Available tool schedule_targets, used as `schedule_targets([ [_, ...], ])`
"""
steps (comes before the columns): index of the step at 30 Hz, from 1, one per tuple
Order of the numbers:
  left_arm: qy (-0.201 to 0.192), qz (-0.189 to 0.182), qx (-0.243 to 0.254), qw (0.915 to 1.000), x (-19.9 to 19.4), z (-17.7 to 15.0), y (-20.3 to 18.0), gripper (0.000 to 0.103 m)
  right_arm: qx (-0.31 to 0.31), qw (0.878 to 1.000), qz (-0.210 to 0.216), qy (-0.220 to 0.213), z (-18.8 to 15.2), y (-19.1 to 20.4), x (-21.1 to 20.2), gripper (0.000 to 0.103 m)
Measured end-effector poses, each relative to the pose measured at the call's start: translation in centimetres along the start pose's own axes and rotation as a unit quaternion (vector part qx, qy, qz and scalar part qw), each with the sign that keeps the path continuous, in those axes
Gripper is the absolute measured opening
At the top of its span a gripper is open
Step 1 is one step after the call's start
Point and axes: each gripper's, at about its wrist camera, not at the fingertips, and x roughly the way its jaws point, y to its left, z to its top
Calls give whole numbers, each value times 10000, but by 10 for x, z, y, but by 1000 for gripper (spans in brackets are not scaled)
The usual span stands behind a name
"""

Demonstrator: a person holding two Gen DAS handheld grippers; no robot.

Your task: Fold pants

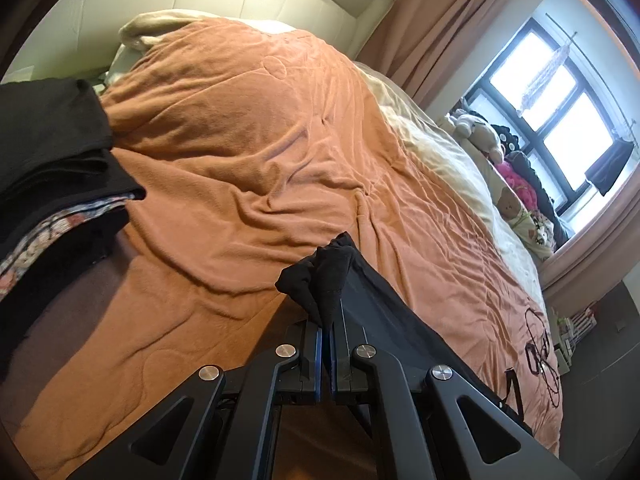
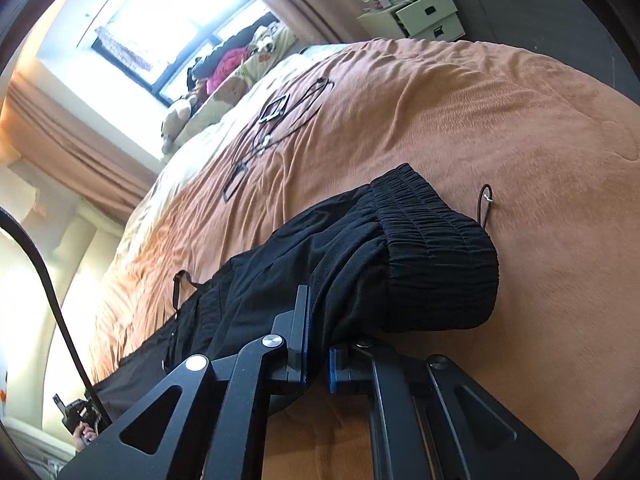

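Note:
Black pants (image 2: 360, 248) lie across an orange blanket (image 2: 500, 128) on a bed. Their gathered elastic waistband (image 2: 436, 248) bulges up in the right wrist view, just past my right gripper (image 2: 318, 320), which is shut on a fold of the black cloth below the waistband. In the left wrist view my left gripper (image 1: 326, 320) is shut on a bunched end of the pants (image 1: 320, 280), lifted off the blanket (image 1: 240, 160); the cloth trails down to the right. The rest of the legs is hidden under the grippers.
A stack of folded dark clothes (image 1: 52, 168) sits at the left on the bed. Black cables and small frames (image 2: 276, 120) lie on the blanket farther off. Stuffed toys (image 1: 480, 132) line the window side. A white drawer unit (image 2: 424, 16) stands beyond the bed.

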Motion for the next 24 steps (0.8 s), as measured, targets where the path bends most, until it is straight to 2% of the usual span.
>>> schedule_targets([
  [14,-167,79,-448,9988,-99,-62,79,2,-388,9984,126,381,0,0,-22,3],
  [18,-131,139,-541,9984,-112,-79,98,2,-461,9979,108,438,2,4,-29,3],
  [24,-8,213,-665,9976,-112,-96,120,2,-726,9960,-251,458,-6,13,-33,3],
])
